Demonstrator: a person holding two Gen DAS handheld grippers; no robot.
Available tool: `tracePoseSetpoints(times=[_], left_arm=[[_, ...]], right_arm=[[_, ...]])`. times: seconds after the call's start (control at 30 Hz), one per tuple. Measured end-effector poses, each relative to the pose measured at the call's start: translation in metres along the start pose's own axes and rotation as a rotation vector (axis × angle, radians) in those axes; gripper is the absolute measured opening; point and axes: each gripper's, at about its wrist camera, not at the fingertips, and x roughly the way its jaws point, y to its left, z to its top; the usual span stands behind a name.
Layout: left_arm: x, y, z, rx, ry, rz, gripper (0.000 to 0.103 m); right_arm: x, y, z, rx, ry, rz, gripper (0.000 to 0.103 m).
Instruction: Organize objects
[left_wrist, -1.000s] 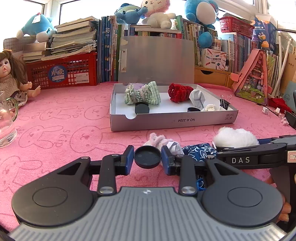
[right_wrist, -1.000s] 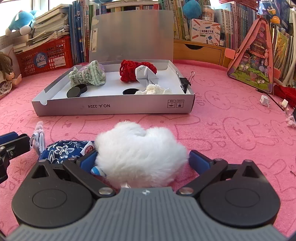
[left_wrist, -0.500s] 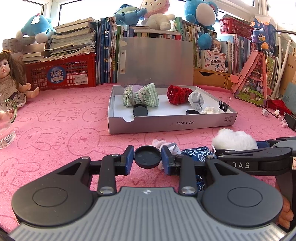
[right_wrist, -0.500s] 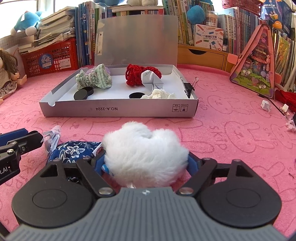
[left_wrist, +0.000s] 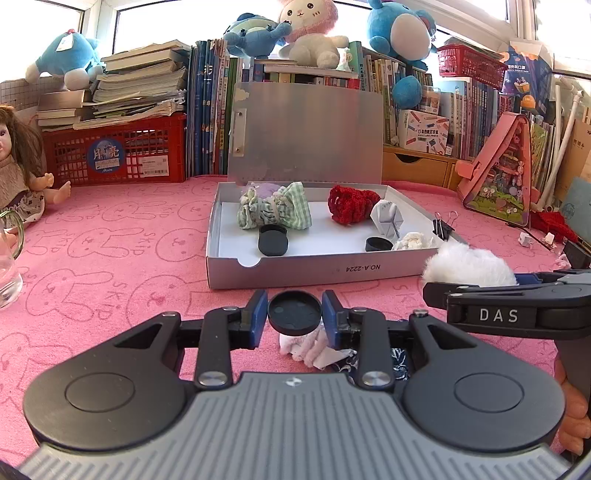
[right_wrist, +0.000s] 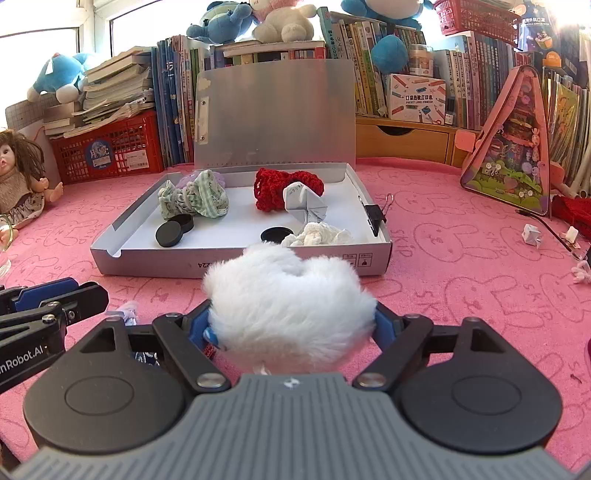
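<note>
My left gripper (left_wrist: 294, 313) is shut on a black round lid (left_wrist: 294, 312) and holds it above the pink cloth, just in front of the open grey box (left_wrist: 314, 268). My right gripper (right_wrist: 291, 323) is shut on a white fluffy ball (right_wrist: 290, 308), raised in front of the box's (right_wrist: 236, 264) front wall; the ball also shows in the left wrist view (left_wrist: 469, 266). In the box lie a green checked scrunchie (left_wrist: 275, 210), a red knitted piece (left_wrist: 351, 203), a folded paper (left_wrist: 386, 218), black lids (left_wrist: 272, 240) and a white wad (left_wrist: 413, 240).
A pink-white scrap (left_wrist: 310, 349) and a blue floral pouch (left_wrist: 399, 360) lie on the cloth under the grippers. A binder clip (right_wrist: 376, 216) sits on the box's right wall. A doll (left_wrist: 18, 177), a glass jug (left_wrist: 7, 266) and a red crate (left_wrist: 114, 151) stand left; a pink house-shaped case (right_wrist: 513, 158) stands right.
Both grippers have risen and moved toward the box. The right gripper closed on the white fluffy ball and lifted it off the cloth. The left still holds the black lid.
</note>
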Motion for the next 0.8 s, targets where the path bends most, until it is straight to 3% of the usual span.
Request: tracePoseSetpoints(times=[0.3,0.5,0.8], left_arm=[[0.018,0.002,0.030,-0.004,-0.036,-0.006,0.037],[0.034,0.011,0.051,-0.023,-0.062,-0.013,0.037],[0.071,0.023,0.074,-0.056,-0.062,-0.019,0.037]], right_arm=[[0.008,-0.007,0.021,0.049,0.002,0.061,0.082],[0.021,-0.017,0.038,0.105,0.018,0.147,0.082],[0.037,-0.014,0.061,0.098,-0.025,0.169,0.082]])
